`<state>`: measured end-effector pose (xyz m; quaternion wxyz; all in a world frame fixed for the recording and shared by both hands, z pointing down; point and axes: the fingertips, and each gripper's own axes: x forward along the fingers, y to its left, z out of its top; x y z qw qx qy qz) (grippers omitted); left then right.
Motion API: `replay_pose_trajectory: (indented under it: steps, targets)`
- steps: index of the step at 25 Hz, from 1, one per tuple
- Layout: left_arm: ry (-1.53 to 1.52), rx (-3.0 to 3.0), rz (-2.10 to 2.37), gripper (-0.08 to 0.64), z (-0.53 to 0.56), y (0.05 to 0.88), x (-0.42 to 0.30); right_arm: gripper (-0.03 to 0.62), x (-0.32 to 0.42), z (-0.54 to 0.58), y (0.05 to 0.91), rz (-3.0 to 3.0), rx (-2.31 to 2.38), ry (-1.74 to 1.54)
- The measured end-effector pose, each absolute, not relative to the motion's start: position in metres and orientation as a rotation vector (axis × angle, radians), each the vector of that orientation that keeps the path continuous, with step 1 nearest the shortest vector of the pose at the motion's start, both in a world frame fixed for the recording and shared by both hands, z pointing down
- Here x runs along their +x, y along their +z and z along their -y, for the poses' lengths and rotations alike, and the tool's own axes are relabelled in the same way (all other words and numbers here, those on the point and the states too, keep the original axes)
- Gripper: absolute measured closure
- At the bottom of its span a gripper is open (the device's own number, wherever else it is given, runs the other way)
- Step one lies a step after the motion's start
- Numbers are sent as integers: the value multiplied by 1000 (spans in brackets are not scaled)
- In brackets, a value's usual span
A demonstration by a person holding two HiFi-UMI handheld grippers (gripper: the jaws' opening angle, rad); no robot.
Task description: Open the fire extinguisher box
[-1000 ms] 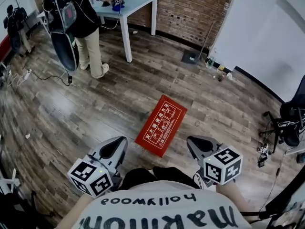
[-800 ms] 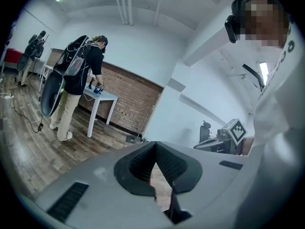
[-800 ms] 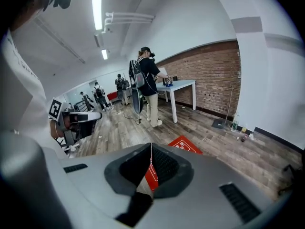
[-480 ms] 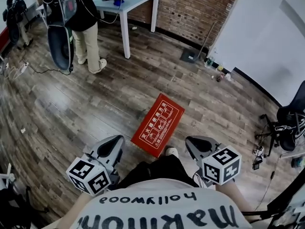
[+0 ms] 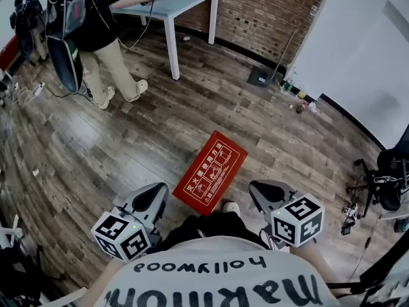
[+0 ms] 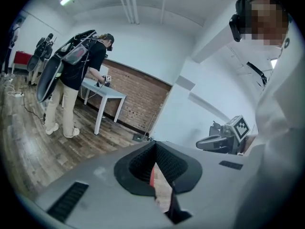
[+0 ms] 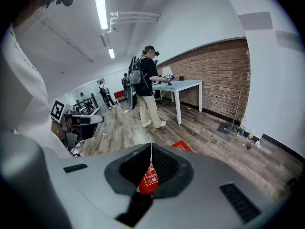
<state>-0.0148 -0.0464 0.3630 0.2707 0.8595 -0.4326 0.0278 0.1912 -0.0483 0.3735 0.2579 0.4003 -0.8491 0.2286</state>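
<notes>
My left gripper [image 6: 155,146] and right gripper [image 7: 151,148] closed empty, flat red white-printed fire extinguisher box [image 5: 210,173] whole in head view, mere sliver past jaws

Worn, grainy wood planking with a dull sheen on the floor [image 5: 128,152]. Smooth red finish with white print on the fire extinguisher box [image 5: 211,173]. Rough brick on the back wall [image 5: 268,11]. Matt grey plastic shells on left gripper [image 5: 160,189] and right gripper [image 5: 259,187], ribbed black pads [image 7: 163,164] within.

Print on the red fire extinguisher box [image 5: 211,173] is too small to read. The head of the standing person [image 5: 96,24] is cut off above.
</notes>
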Motion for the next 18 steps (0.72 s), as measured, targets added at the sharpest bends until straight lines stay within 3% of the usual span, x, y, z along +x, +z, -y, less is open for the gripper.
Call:
replay_pose_trajectory:
  steps: [18]
  targets:
    - [115,2256,1232,554,109,363,69,580,264,124,390,2332,969,695]
